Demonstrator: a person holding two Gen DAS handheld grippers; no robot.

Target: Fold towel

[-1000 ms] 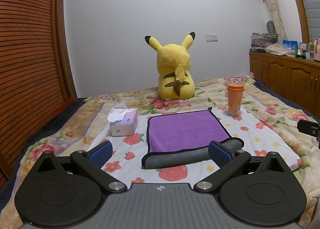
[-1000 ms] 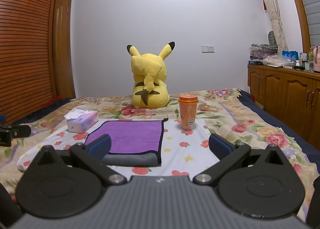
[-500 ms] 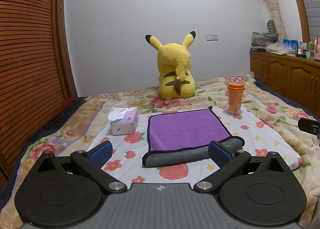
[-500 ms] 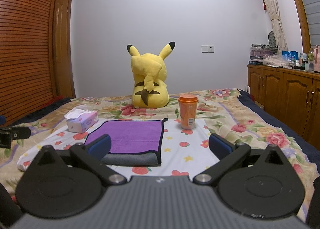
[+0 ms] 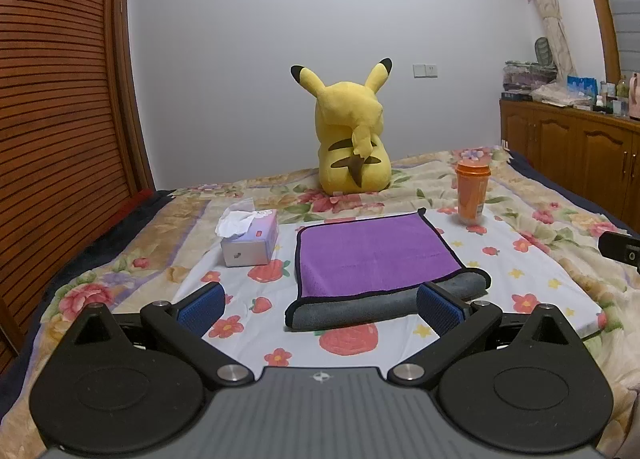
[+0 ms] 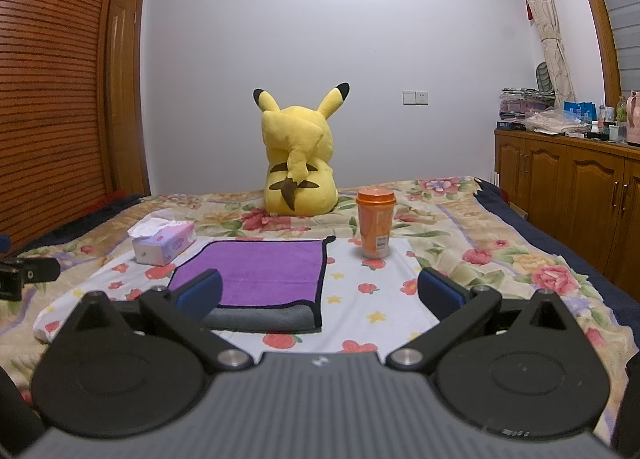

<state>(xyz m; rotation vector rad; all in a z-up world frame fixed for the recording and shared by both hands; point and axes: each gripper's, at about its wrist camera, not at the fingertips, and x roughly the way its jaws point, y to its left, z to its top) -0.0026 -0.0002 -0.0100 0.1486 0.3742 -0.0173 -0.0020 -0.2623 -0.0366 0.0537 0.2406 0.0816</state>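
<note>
Both claws, left claw (image 5: 320, 309) and right claw (image 6: 319, 293), wide apart as before, towel (image 5: 374, 255) unmoved.

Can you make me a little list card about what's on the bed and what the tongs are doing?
towel: purple towel lying flat on the bed, gray side showing along its near edge
left tongs: open, holding nothing
right tongs: open, holding nothing
tissue box: left of the towel
orange cup: upright, beyond the towel's right corner
plush toy: yellow, behind the towel, facing the wall
</note>
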